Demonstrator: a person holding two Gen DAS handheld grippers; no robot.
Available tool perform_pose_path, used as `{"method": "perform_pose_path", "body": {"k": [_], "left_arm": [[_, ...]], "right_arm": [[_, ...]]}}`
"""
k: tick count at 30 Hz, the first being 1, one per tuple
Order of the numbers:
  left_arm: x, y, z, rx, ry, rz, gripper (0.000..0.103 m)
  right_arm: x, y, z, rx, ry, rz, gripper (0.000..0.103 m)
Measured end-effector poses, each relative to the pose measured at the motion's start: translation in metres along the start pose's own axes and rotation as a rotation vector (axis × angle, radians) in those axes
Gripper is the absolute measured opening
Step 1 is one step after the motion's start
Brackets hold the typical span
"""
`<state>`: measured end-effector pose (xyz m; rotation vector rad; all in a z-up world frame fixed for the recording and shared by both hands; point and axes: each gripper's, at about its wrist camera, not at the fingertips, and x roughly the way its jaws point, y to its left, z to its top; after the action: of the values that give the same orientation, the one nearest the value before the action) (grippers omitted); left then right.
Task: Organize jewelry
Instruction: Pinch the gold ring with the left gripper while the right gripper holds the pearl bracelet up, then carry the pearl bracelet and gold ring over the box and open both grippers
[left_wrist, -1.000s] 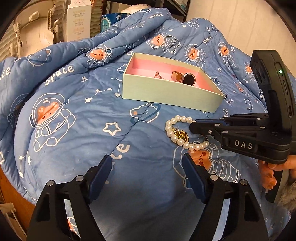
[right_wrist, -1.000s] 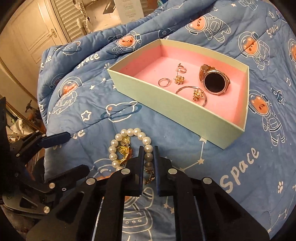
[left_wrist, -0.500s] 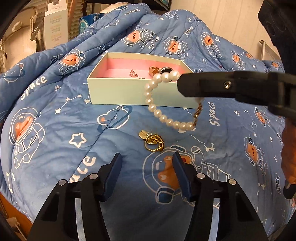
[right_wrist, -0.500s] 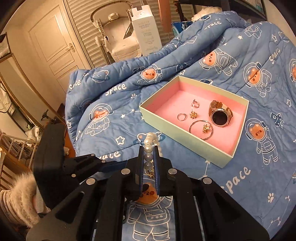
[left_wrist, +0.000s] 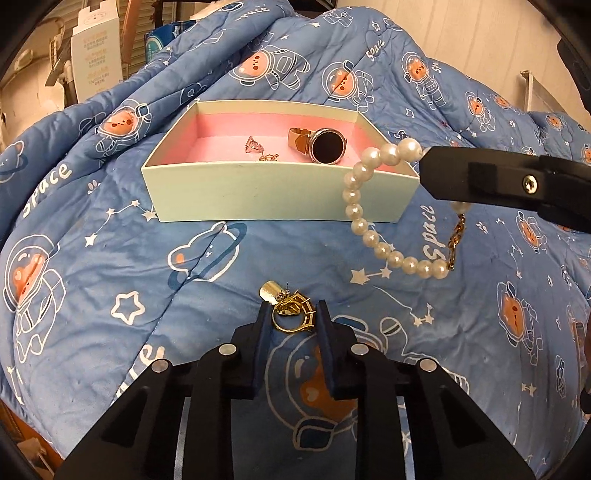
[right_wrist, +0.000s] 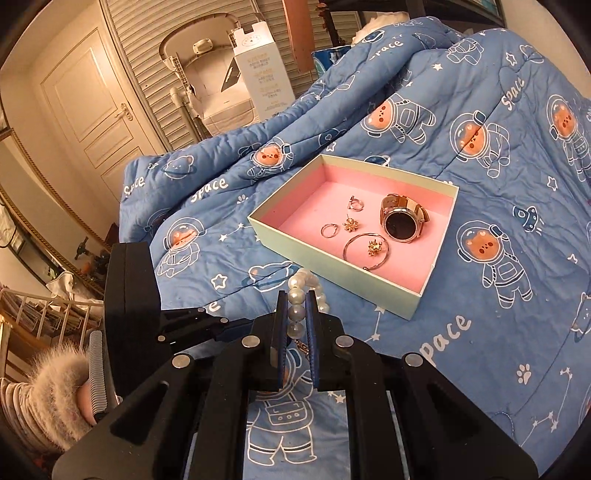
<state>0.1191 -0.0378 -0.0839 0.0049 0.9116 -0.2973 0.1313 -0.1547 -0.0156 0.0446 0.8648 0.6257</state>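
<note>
A gold ring (left_wrist: 292, 318) with a small gold charm beside it lies on the blue quilt. My left gripper (left_wrist: 292, 322) is closing around the ring, its pads touching both sides of it. My right gripper (right_wrist: 295, 318) is shut on a pearl bracelet (right_wrist: 296, 310). In the left wrist view the pearl bracelet (left_wrist: 364, 225) dangles from the right gripper (left_wrist: 424, 168) in the air, in front of the box's right corner. The mint box (left_wrist: 258, 199) with pink lining holds a round watch (left_wrist: 327, 146) and small earrings. From the right wrist view the box (right_wrist: 332, 266) also shows a thin bangle (right_wrist: 365, 249).
A blue astronaut-print quilt (left_wrist: 110, 258) covers the whole surface and rises in folds behind the box. A white carton (right_wrist: 262, 77) and a baby seat stand beyond it by louvred doors. A hand in a furry cuff (right_wrist: 51, 391) holds the left gripper's handle.
My right gripper lifted the pearl bracelet off the quilt, uncovering the gold ring. My left gripper moved forward to the ring and its jaws narrowed from wide apart to the ring's sides.
</note>
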Motion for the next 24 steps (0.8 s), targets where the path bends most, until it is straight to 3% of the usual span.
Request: {"method": "perform_pose_path", "body": {"k": [14, 24], "left_arm": [[-0.035, 0.002, 0.014, -0.015, -0.056, -0.055, 0.023], [-0.055, 0.011, 0.062, 0.031, -0.128, -0.026, 0.023]], "right_arm": [[-0.005, -0.004, 0.003, -0.008, -0.01, -0.013, 0.01], [-0.01, -0.003, 0.019, -0.04, -0.035, -0.03, 0.01]]}}
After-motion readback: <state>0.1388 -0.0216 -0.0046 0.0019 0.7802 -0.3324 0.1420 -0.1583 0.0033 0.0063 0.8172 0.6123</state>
